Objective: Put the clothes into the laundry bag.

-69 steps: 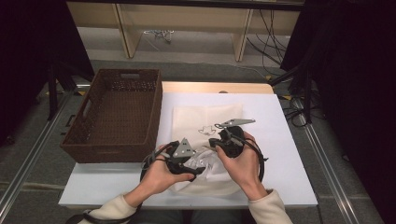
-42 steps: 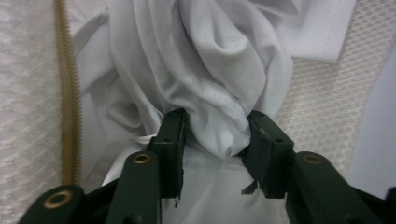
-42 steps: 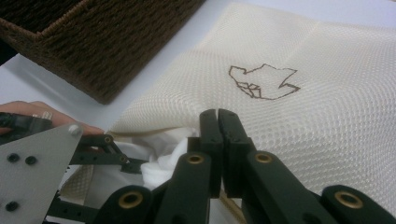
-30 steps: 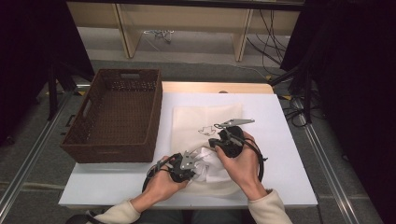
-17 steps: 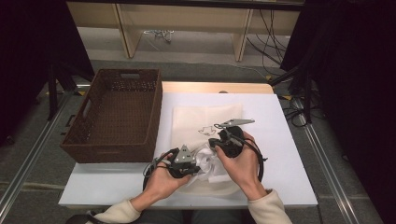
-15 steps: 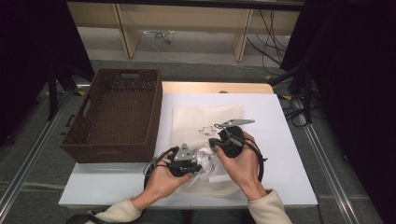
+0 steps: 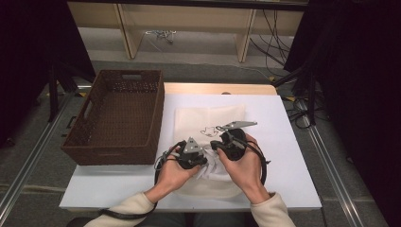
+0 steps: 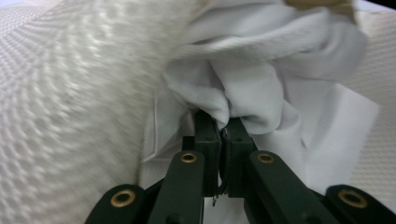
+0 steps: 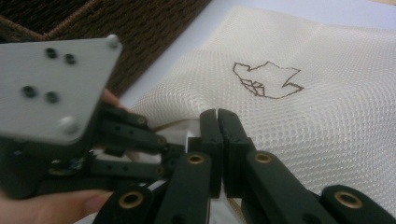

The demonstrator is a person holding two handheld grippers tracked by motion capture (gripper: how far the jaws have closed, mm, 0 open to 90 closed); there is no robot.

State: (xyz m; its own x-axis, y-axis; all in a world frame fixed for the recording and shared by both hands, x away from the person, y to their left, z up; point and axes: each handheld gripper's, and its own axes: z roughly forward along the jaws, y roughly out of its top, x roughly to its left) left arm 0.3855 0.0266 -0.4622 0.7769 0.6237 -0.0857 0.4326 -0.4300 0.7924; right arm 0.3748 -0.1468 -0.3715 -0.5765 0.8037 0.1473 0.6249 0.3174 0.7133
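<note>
A cream mesh bag (image 7: 208, 118) with a dark outline logo (image 9: 266, 80) lies flat on the white table (image 7: 283, 142). A crumpled white cloth (image 7: 213, 169) sits at the bag's near end. In the left gripper view my left gripper (image 8: 223, 125) is shut on a bunched fold of that white cloth (image 8: 252, 88), with the mesh bag (image 8: 70, 93) rising beside it. In the right gripper view my right gripper (image 9: 217, 114) is shut on the near edge of the mesh bag (image 9: 303, 116). From above, the left gripper (image 7: 203, 162) and the right gripper (image 7: 215, 144) are close together.
A brown wicker basket (image 7: 85, 142) stands on the left part of the table, its wall close to my left hand. The left gripper's grey plate (image 9: 51, 88) fills the left of the right gripper view. Bare tabletop lies right of the bag.
My left gripper has moved away from the person and slightly right with the white cloth in it, closer to the right gripper. The right gripper has kept still.
</note>
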